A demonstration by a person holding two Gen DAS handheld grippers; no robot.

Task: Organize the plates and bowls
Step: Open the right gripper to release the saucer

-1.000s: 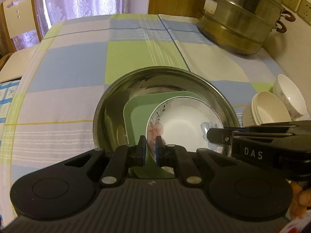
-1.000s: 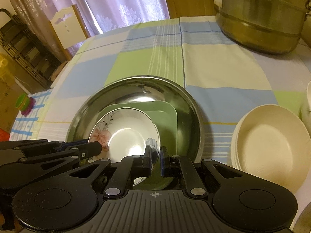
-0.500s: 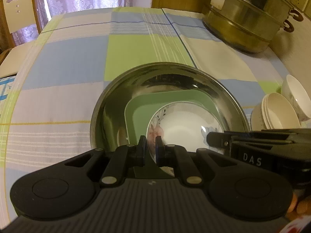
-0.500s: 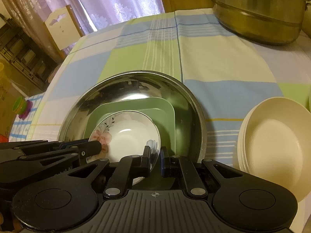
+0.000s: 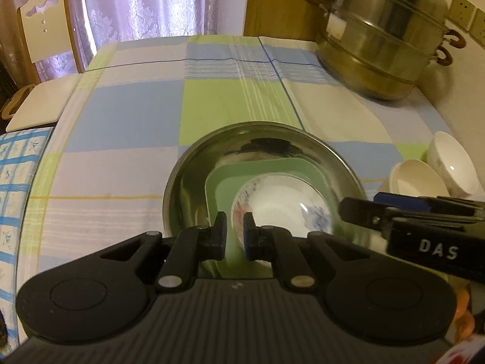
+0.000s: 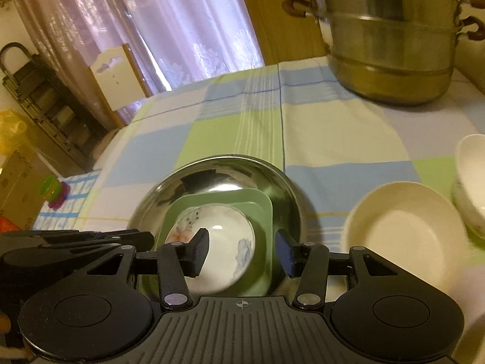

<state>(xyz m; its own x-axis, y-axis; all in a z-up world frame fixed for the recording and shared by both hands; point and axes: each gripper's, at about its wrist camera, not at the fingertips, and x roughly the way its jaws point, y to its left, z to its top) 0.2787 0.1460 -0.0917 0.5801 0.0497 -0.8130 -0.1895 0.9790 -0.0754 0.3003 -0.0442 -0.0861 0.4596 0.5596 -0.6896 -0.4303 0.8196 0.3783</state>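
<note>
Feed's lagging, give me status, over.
Left jaws shut by floral bowl rim. Right jaws just opening, bowl between, untouched. Bowl in green plate inside steel basin. Nothing blocking.

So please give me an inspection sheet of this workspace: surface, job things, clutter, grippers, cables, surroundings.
Surface: checked tablecloth covers the table.
Job's things: floral bowl on green square plate inside steel basin; cream bowls stacked to its right, white bowl beyond.
Clutter: steel steamer pot at far right.
Grippers: left gripper shut, apparently on the floral bowl's near rim; right gripper open, jaws have just been opening, holding nothing.
Cables: nothing seen.
Surroundings: lilac curtain, chair.
</note>
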